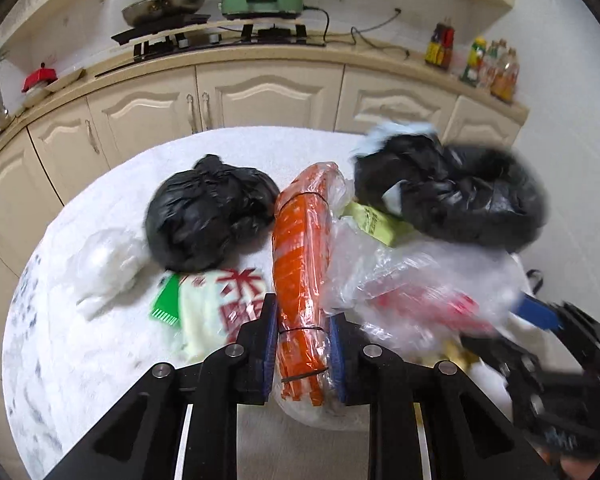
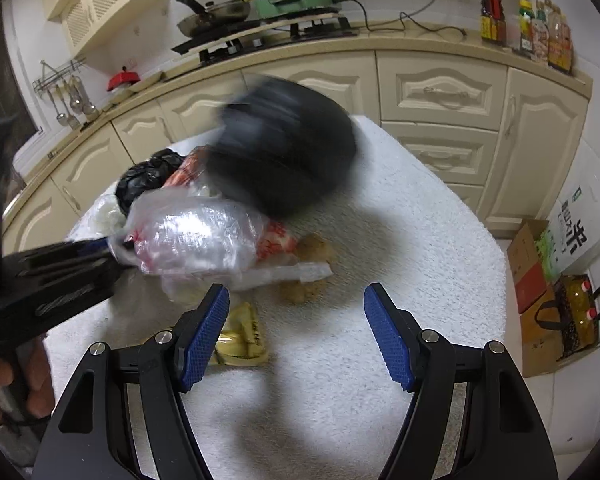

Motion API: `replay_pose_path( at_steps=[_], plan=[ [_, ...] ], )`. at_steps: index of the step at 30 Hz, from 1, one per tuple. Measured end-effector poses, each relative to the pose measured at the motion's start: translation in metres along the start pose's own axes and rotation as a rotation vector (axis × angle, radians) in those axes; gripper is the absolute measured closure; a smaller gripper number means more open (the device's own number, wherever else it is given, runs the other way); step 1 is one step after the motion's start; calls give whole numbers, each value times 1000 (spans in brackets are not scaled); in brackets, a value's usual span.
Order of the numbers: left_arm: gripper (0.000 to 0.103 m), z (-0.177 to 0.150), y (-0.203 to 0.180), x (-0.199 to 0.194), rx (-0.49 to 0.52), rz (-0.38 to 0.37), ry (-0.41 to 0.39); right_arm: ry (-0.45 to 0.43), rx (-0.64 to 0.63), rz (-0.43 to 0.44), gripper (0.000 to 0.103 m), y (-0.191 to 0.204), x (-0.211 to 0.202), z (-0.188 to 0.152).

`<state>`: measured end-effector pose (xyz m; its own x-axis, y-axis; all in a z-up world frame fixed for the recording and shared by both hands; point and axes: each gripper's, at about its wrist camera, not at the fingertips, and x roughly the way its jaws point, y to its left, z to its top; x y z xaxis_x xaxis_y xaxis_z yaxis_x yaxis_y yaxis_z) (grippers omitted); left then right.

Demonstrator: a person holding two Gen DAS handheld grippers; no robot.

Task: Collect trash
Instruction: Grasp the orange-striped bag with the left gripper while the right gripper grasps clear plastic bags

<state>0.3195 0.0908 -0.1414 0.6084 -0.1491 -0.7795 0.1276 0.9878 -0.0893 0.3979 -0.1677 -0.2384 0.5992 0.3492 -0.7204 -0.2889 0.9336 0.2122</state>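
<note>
Left tool clenched on the long orange plastic-wrapped bundle, which runs 12-to-6 through the pile's middle on the white fuzzy-covered worktop. Knotted black plastic bag at its 10 o'clock. Blurred black trash bag at 1 o'clock, near the far edge. Crumpled clear plastic bag at 3. Right tool released, nothing between its pads, a flat yellow wrapper by its left pad. Open room: bare cover from 1 to 5 o'clock of the right tool.
</note>
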Motion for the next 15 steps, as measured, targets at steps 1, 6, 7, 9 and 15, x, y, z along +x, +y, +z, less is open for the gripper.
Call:
replay_pose_path(
  at_steps=[1, 6, 7, 9, 15],
  plan=[
    [84, -5, 3, -7, 0, 1, 0, -5, -5, 15, 31, 3, -1, 1],
    [84, -9, 29, -35, -29, -21, -5, -26, -21, 107, 26, 20, -7, 3],
    [84, -13, 30, -42, -30, -14, -8, -26, -28, 119, 24, 23, -6, 3],
    [84, -14, 34, -48, -46, -16, -16, -32, -37, 114, 23, 28, 0, 9],
    [84, -23, 34, -68, -67, 0, -31, -14, -45, 83, 23, 34, 29, 27]
  ],
)
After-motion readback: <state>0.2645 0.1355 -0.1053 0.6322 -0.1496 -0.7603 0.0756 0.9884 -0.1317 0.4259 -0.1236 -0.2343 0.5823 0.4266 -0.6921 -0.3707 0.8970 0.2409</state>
